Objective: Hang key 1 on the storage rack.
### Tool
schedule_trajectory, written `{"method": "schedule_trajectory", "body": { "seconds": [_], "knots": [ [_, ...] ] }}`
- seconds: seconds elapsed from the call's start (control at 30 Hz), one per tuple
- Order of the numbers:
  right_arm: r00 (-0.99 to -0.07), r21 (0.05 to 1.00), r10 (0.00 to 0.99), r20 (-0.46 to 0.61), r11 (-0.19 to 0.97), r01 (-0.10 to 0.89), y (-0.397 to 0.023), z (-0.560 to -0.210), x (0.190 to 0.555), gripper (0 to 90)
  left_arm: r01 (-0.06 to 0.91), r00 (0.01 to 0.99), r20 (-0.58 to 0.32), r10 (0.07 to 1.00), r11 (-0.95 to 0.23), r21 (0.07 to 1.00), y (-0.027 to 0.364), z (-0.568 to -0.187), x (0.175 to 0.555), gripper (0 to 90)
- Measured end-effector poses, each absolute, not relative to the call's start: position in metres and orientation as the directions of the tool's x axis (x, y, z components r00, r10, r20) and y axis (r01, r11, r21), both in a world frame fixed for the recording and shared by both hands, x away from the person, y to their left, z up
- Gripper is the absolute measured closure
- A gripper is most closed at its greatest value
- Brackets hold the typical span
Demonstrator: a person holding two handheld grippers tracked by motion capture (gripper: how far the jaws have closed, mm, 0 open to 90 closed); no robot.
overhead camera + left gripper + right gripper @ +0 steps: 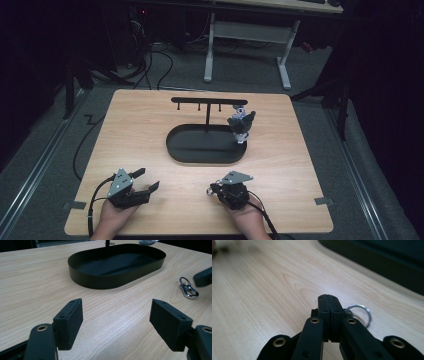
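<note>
A small metal key ring with a clasp [188, 288] lies flat on the wooden table in front of my right hand. My right gripper [212, 190] rests low at the near right with its jaws pressed together [329, 298]. The ring [359, 305] sticks out just right of those jaw tips, partly hidden behind them; I cannot tell whether it is pinched. My left gripper [150, 178] sits at the near left, open, with bare wood between its pads [116, 322]. It points toward the black oval tray [105, 281].
The black oval tray [172, 145] stands mid-table with a T-shaped hook stand [207, 101] rising from it. A small grey and black figure [241, 125] hangs or leans at the tray's right end. A desk frame stands on the floor beyond the table.
</note>
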State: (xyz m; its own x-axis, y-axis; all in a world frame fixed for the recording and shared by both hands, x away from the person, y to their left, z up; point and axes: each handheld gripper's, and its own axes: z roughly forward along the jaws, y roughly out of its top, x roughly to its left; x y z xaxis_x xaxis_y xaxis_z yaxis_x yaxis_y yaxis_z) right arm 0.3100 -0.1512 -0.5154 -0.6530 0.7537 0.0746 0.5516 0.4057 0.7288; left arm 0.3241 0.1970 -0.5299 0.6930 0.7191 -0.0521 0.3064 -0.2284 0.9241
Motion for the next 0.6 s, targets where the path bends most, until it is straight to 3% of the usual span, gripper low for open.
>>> {"method": "schedule_trajectory", "body": {
  "seconds": [0.3, 0.6],
  "knots": [
    [-0.632, 0.688, 0.775, 0.018, 0.449, 0.57, -0.158, -0.521, 0.308, 90.0, 0.307, 0.694, -0.055, 0.718, -0.226, 0.925, 0.197, -0.53, 0.324, 27.4],
    [-0.541, 0.686, 0.838, 0.071, 0.352, 0.637, -0.231, -0.52, 0.301, 90.0, 0.309, 0.692, -0.055, 0.719, -0.226, 0.924, 0.197, -0.53, 0.324, 27.4]
  ]
}}
